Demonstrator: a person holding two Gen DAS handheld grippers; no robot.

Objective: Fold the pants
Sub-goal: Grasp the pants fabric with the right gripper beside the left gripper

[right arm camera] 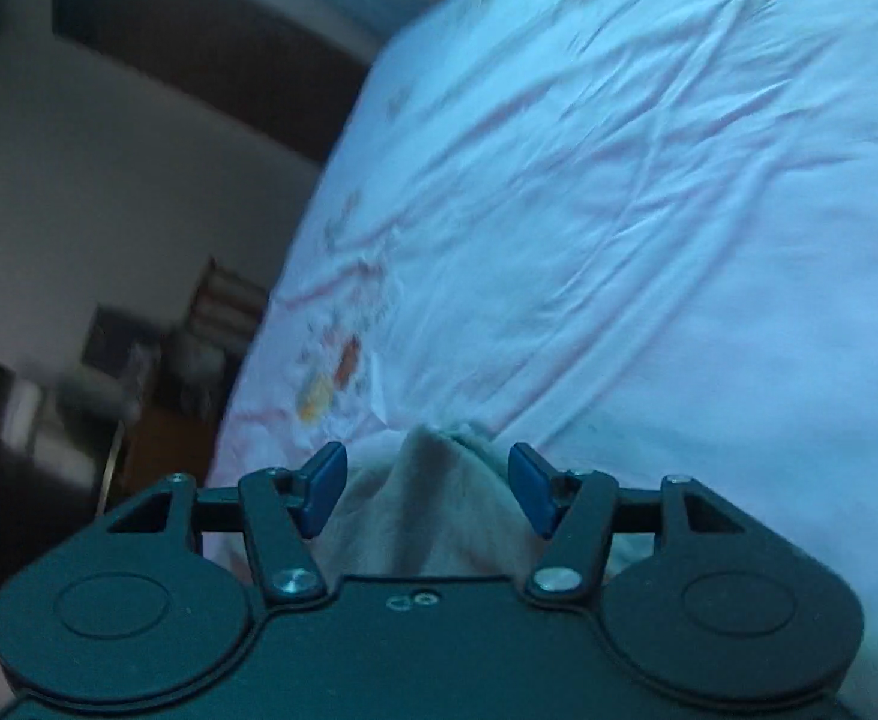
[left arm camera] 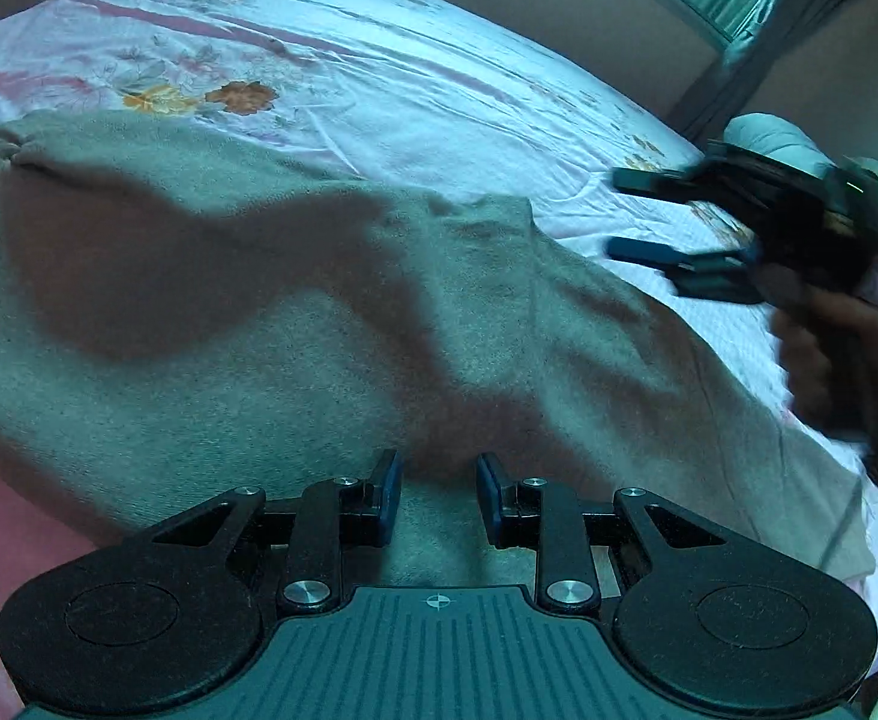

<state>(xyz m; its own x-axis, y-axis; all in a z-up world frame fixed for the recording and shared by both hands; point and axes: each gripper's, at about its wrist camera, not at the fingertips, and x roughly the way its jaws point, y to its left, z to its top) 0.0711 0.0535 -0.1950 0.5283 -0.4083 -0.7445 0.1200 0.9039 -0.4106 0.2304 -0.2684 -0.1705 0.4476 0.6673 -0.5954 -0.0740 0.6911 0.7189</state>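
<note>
Pants (left arm camera: 270, 312) edge beside bare bedsheet (left arm camera: 414, 60)

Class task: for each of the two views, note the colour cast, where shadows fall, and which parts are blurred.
Left wrist view: bluish cast; a large dark shadow lies across the grey pants; the right gripper is motion-blurred; the bed sheet bows from fisheye distortion. Right wrist view: same cast; sheet and furniture are smeared by blur.

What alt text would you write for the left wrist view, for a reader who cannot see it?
Grey pants lie spread over a floral bed sheet, with the left gripper low above them, jaws apart and empty. At the right edge, the blurred right gripper, held in a hand, stands open over the sheet.
</note>
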